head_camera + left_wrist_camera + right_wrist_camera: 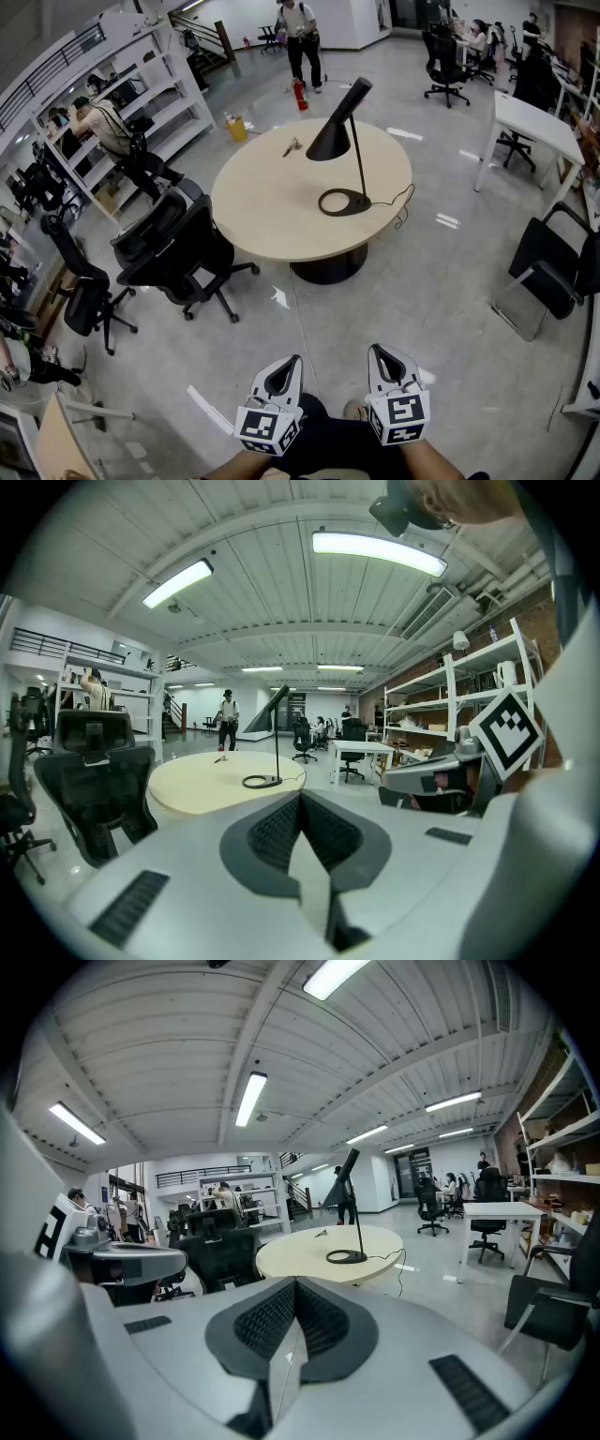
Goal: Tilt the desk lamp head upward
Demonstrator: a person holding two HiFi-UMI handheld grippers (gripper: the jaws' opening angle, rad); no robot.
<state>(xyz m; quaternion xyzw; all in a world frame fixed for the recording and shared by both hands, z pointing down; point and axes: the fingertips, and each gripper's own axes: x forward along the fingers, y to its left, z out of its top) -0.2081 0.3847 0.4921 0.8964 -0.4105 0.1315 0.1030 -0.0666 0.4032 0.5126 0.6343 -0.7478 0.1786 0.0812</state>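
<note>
Desk lamp (349,141) near table's (267,202) right edge, open floor (431,291) before it — left gripper (287,367), right gripper (382,356), jaws together

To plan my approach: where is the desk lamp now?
In the head view, the desk lamp stands on the round table's right part, with a small object lying to its left.

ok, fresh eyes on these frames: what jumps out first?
The black desk lamp stands on the round beige table mid-room, its cone head angled down. The left gripper and right gripper sit shut and empty at the bottom of the head view, well short of the table. Black office chairs crowd the table's left side.
</note>
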